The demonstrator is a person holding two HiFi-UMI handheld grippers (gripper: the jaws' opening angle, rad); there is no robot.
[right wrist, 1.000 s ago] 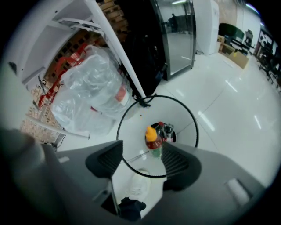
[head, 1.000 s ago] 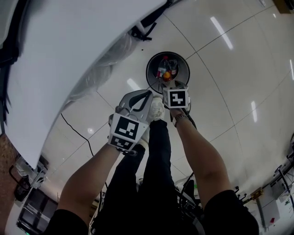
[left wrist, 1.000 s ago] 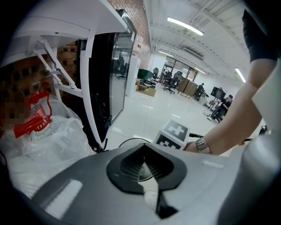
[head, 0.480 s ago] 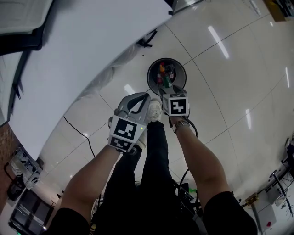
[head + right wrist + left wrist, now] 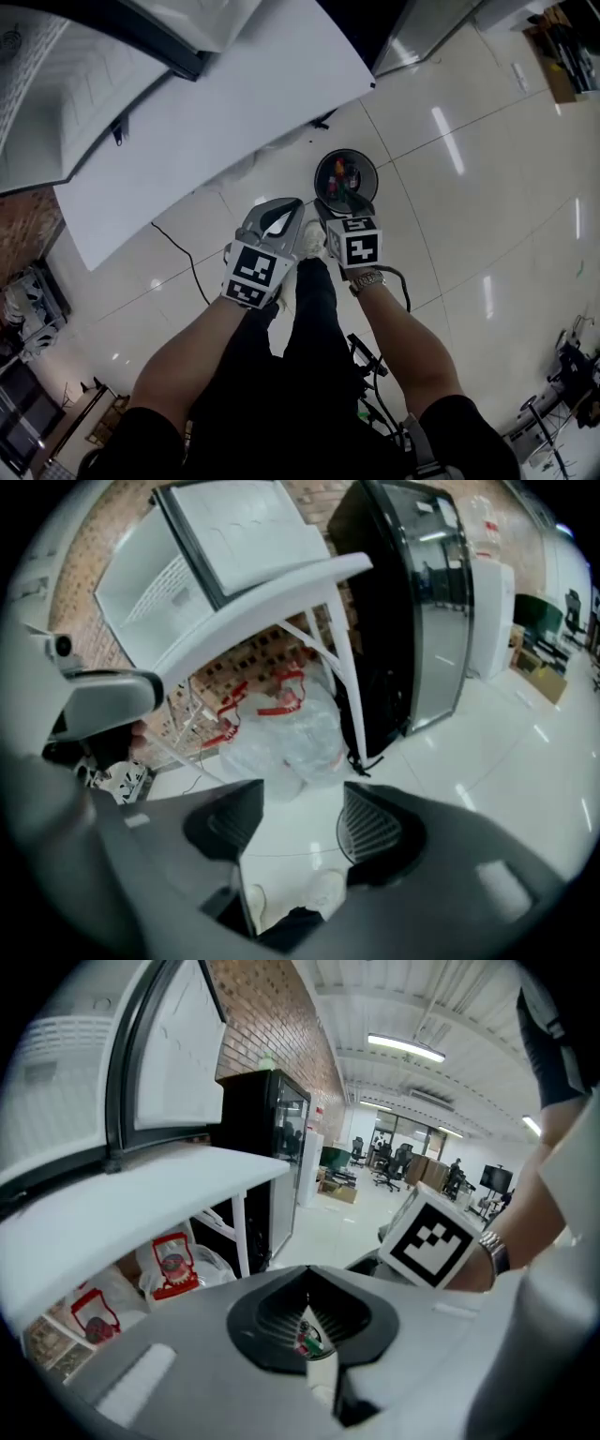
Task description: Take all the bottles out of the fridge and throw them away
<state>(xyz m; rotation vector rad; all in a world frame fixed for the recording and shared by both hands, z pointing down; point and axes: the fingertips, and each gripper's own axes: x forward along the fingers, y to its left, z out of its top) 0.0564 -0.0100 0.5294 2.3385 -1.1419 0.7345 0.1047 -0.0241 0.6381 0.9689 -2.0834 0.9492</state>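
Vs 1 s back: both grippers have lifted away from the bin [image 5: 320, 172], which looks smaller in the head view. Left gripper [image 5: 296, 204] clenched, tips meeting, nothing held. Right gripper [image 5: 330, 208] released, jaws wide, only floor and shoes between them. Bottles [image 5: 348, 178] lie inside the bin on the floor, well below both grippers, just ahead of their tips

White table [image 5: 234, 103], plastic bags [image 5: 281, 735] beneath

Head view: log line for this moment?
left gripper: jaws shut, empty | right gripper: jaws open, empty | bin: bottles inside
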